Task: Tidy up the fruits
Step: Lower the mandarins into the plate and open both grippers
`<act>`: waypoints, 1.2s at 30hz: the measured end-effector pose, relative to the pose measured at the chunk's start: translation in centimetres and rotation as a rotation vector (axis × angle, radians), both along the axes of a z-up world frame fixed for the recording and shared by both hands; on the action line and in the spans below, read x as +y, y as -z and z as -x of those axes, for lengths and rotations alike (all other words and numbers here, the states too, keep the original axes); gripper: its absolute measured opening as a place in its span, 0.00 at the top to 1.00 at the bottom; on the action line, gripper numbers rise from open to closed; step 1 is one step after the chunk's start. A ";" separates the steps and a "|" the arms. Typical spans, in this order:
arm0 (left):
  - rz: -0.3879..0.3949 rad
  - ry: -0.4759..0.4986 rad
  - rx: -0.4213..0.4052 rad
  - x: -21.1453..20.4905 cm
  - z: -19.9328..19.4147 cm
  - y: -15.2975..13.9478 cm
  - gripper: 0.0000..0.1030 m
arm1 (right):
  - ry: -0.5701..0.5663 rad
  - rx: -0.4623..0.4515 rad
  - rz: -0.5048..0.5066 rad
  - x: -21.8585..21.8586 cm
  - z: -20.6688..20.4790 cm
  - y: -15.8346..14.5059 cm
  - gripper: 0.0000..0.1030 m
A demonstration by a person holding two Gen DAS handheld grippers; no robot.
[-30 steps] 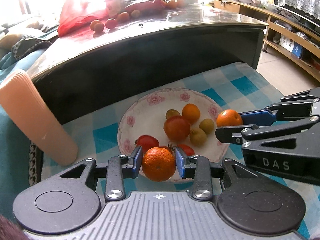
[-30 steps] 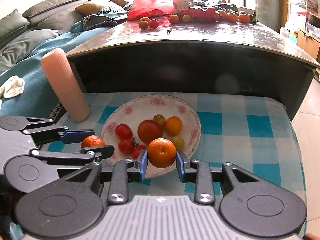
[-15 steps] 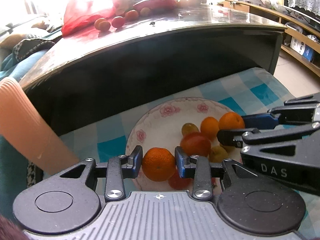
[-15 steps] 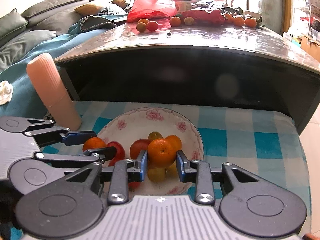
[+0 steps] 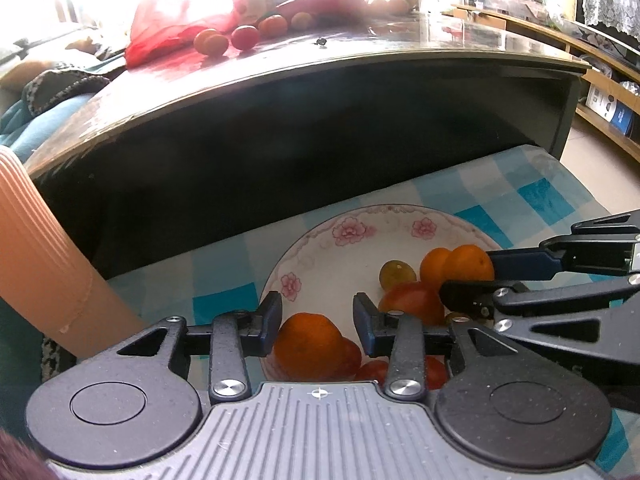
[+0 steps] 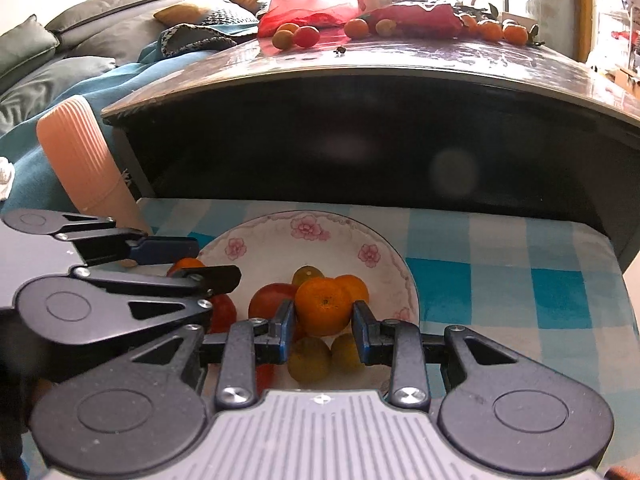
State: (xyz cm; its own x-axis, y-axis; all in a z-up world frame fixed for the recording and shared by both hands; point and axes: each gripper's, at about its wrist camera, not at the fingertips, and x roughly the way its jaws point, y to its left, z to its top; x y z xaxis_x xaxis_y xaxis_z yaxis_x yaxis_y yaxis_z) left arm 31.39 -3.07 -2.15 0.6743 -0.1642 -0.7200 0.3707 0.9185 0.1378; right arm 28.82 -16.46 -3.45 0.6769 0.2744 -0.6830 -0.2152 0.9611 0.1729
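I'm opening my left gripper (image 5: 317,322), its jaws parting off one mandarin (image 5: 308,346) at the floral plate's (image 5: 320,256) near-left edge, while my right gripper (image 6: 323,326) clamps another mandarin (image 6: 322,306) above the pile, awaiting release.

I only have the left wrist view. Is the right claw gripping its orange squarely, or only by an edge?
Observer: Squarely. In the right wrist view the right claw has both pads pressed on opposite sides of the orange.
Operator: What lies beneath it?
Observer: Two yellow-green fruits in the plate, just under the held orange as the camera sees it.
Operator: The tabletop's far right is washed out for me. Any fruit there?
Observer: Yes, a few loose oranges sit on the tabletop near its far right end.
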 end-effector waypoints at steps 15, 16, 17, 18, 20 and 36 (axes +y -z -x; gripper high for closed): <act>0.017 -0.035 -0.021 0.8 0.6 -1.7 0.37 | 0.018 -0.004 -0.017 -0.5 0.4 -1.0 0.49; 0.019 -0.038 -0.024 0.8 0.7 -1.9 0.36 | 0.022 -0.005 -0.018 -0.6 0.5 -1.1 0.49; 0.021 -0.043 -0.028 0.9 0.8 -2.1 0.35 | 0.026 -0.005 -0.019 -0.8 0.6 -1.3 0.49; 0.022 -0.046 -0.031 1.0 0.9 -2.3 0.34 | 0.028 -0.006 -0.020 -0.9 0.7 -1.4 0.49; 0.021 -0.048 -0.033 1.0 1.1 -2.6 0.33 | 0.038 -0.010 -0.022 -1.2 0.9 -1.6 0.49; 0.029 -0.057 -0.066 0.7 4.9 -4.1 0.19 | 0.074 -0.030 -0.023 -2.3 3.3 -4.5 0.49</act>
